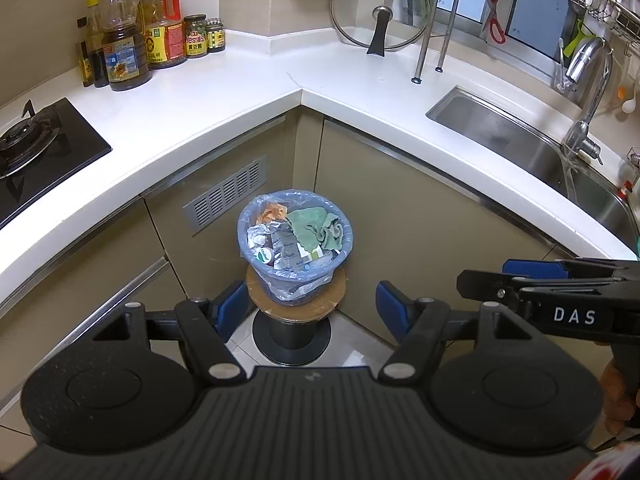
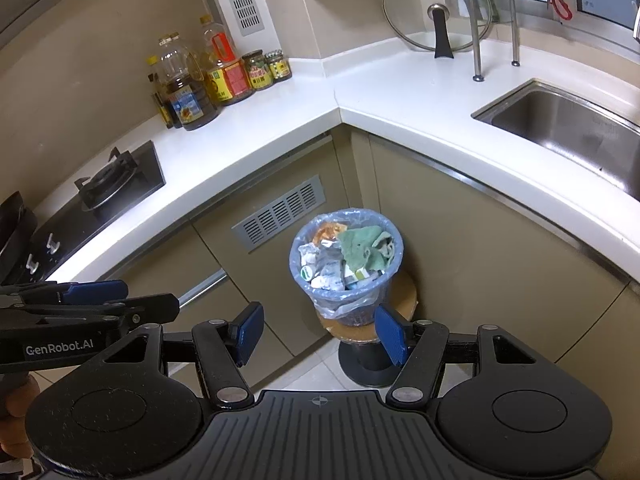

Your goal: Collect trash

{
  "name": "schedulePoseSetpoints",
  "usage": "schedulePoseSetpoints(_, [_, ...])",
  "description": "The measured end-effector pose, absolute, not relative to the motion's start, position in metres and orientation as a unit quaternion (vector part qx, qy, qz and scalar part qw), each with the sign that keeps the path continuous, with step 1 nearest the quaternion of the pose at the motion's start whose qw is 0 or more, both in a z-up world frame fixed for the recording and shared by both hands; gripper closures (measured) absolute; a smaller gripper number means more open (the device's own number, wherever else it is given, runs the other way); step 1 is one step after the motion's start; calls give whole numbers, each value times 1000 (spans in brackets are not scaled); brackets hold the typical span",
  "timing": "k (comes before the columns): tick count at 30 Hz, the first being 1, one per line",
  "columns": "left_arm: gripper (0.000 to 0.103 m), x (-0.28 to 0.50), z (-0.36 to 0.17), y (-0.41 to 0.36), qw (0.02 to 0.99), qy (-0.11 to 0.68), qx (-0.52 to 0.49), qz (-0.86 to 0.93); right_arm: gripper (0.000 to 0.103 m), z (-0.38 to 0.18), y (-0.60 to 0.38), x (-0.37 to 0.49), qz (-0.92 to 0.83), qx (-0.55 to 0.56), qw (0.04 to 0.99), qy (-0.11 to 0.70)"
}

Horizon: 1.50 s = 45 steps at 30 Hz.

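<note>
Kitchen corner, white tabletop (image 1: 224, 112) running in an L over beige cabinets.

Left gripper (image 1: 310, 312): jaws apart, blue pads facing each other, nothing between them. It is aimed downward at the trash bin (image 1: 296, 244), which sits well beyond the pads, not touched. Right gripper (image 2: 318, 332): jaws apart, also empty. Its right-hand pad overlaps the bin's lower edge in the right wrist view, but no contact can be made out. Each gripper shows at the edge of the other's view, side by side, with part of a hand (image 2: 16, 412) on the left handle.

Trash bin: small, round, lined with a pale blue plastic bag (image 2: 348, 308) folded over the rim. It stands on a round brown-topped stool (image 1: 296, 312) with a black pedestal base, on the tiled floor in the cabinet corner. Bin is full nearly to the rim: green cloth (image 1: 318, 230) at the upper right, crumpled wrappers (image 1: 280, 248) and packets beside it.

Farther out: vent grille (image 1: 226, 196) in the cabinet front. On the tabletop, gas hob (image 1: 36, 148) at left, oil bottles and jars (image 1: 148, 44) against the wall, glass lid (image 1: 380, 12) propped in the corner, steel sink (image 1: 532, 148) with tap at right.
</note>
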<state>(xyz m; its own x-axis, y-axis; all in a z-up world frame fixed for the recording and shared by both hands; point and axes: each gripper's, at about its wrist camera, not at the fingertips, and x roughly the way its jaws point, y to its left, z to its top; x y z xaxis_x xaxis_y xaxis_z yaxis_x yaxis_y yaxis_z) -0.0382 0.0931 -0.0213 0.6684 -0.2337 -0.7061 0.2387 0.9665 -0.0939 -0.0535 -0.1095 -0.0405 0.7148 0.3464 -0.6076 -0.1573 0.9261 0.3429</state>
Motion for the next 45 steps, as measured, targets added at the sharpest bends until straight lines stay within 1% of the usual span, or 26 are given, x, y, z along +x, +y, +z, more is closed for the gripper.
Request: schedulePoseSetpoints(45, [34,-32,-17,91,914,383,5,-130,41,-39,-112,-47,142,133,914,355])
